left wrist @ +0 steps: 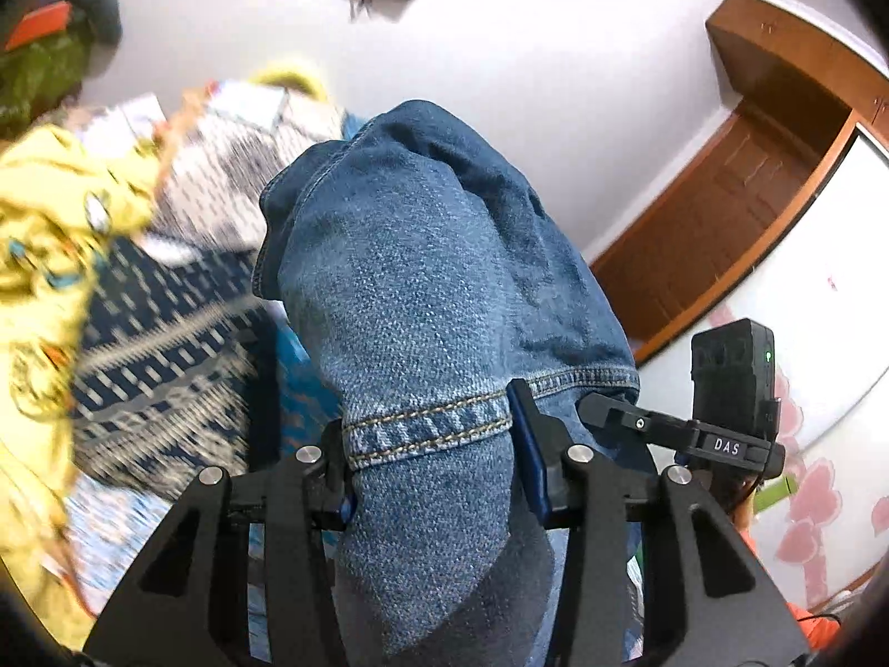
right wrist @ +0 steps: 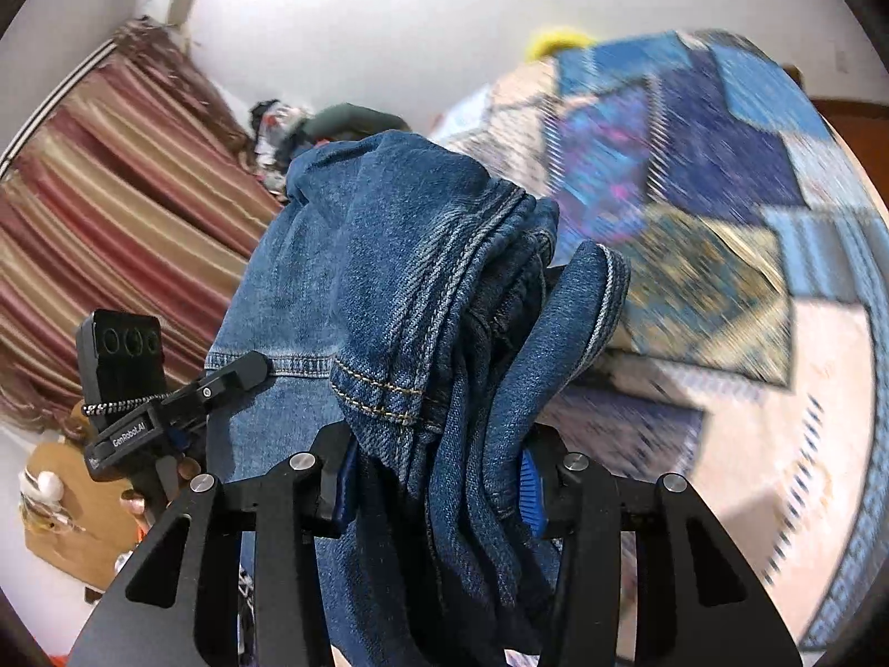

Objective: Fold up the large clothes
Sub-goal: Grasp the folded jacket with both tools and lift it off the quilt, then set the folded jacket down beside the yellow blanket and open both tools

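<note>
Left gripper (left wrist: pixel 433 461): clenched on the jeans (left wrist: pixel 422 278) at a stitched hem.
Right gripper (right wrist: pixel 439 478): clenched on bunched jeans (right wrist: pixel 389 255) folds.
Jeans: draped over both grippers, rising toward 12 o'clock.
Bedspread (right wrist: pixel 722 211): at 2 o'clock, blurred.

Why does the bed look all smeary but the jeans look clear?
Left wrist view: the jeans are sharp, the yellow cloth and bedspread streaked with motion blur. Right wrist view: the jeans are crisp, the patchwork bedspread smeared; the fisheye lens bends the edges.
</note>
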